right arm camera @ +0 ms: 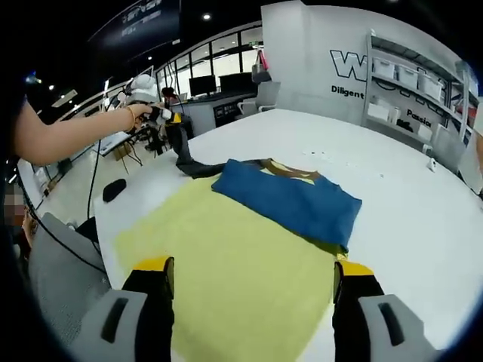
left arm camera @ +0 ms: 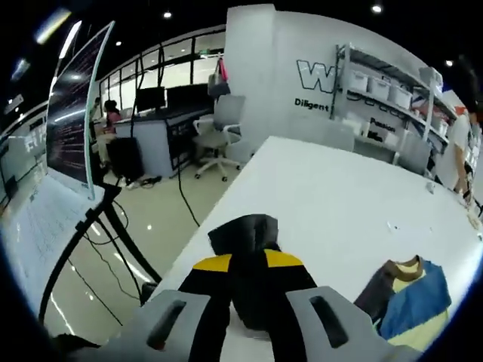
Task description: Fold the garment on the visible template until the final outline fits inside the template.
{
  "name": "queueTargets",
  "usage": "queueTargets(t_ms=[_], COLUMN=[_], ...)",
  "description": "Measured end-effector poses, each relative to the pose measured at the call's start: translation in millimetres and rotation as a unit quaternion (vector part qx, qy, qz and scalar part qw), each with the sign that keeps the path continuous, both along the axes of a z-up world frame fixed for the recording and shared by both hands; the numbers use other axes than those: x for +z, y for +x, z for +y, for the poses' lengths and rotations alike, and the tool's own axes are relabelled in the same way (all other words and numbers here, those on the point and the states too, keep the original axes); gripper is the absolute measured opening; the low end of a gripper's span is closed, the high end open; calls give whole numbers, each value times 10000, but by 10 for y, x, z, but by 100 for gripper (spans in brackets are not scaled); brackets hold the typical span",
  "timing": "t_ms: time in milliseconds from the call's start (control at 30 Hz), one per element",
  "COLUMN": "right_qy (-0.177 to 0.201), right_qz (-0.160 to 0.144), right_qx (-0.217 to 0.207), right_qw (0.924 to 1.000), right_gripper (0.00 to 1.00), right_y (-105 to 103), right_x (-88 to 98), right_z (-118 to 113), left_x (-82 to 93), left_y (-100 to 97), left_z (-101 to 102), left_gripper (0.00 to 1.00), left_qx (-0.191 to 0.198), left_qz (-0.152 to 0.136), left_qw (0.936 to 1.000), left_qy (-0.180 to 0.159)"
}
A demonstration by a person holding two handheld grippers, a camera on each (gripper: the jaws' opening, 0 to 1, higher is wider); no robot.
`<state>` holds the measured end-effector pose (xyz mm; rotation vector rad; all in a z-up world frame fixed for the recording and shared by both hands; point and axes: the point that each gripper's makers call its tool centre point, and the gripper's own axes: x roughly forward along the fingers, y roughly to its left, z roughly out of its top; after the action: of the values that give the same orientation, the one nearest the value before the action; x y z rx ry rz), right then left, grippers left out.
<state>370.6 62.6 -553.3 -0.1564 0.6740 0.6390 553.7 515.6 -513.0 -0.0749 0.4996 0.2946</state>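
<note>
Garment: blue shirt [right arm camera: 290, 197] lies partly folded on the far part of the yellow template [right arm camera: 226, 264], on the white table [right arm camera: 392, 173]; dark sleeve [right arm camera: 198, 167] stretched off toward the table's far-left edge.
Left gripper [left arm camera: 245, 302]: jaws closed on the dark sleeve end [left arm camera: 247, 232], held above the table edge; in the right gripper view it [right arm camera: 167, 121] sits in the person's hand [right arm camera: 139, 113].
Right gripper [right arm camera: 253, 290]: jaws spread wide, nothing between them, hovering over the near part of the template.
Table edge: dark oval object [right arm camera: 114, 189] near the template's left corner.
Surroundings: monitor on a stand [left arm camera: 75, 105], office chair [left arm camera: 223, 132], shelves with bins [left arm camera: 385, 90], desks beyond.
</note>
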Motion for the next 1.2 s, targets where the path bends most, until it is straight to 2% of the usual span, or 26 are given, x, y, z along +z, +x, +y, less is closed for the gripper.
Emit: queueTargets(t_ms=[33, 133, 200, 300, 433, 533, 600, 667, 733, 1000, 1200], right_qy=[5, -15, -18, -13, -51, -34, -38, -46, -64, -153, -208], right_qz=[6, 54, 60, 47, 62, 36, 31, 42, 100, 202, 254], right_qx=[-8, -8, 0, -10, -14, -27, -60, -98, -161, -308, -361], right_qw=[10000, 10000, 10000, 10000, 10000, 10000, 10000, 9999, 9998, 9992, 9988], right_gripper=[86, 86, 86, 86, 87, 87, 87, 87, 87, 87, 87], right_y=[-1, -17, -25, -27, -32, -30, -27, -27, -33, -62, -79], right_x=[-6, -41, -44, -42, -58, -46, -46, -60, -93, -169, -205], right_z=[1, 7, 11, 11, -15, -36, -61, -91, -128, -221, -266], left_x=[20, 3, -20, -73, -219, -257, -319, -414, -503, -799, -961], left_y=[31, 37, 40, 56, 101, 93, 149, 173, 181, 243, 286], left_z=[8, 30, 95, 164, 214, 203, 170, 172, 148, 149, 198], left_gripper=[20, 27, 29, 35, 38, 39, 44, 51, 52, 60, 55], left_qx=[-113, -255, -364, -416, -780, -954, -1142, -1244, -1363, -1790, -1917], left_qz=[-60, -7, 99, 187, 439, 508, 492, 597, 687, 973, 1257], left_qw=[9999, 9996, 9989, 9981, 9936, 9908, 9894, 9882, 9870, 9787, 9731], left_qy=[68, 101, 290, 403, 694, 809, 750, 659, 497, 265, 216])
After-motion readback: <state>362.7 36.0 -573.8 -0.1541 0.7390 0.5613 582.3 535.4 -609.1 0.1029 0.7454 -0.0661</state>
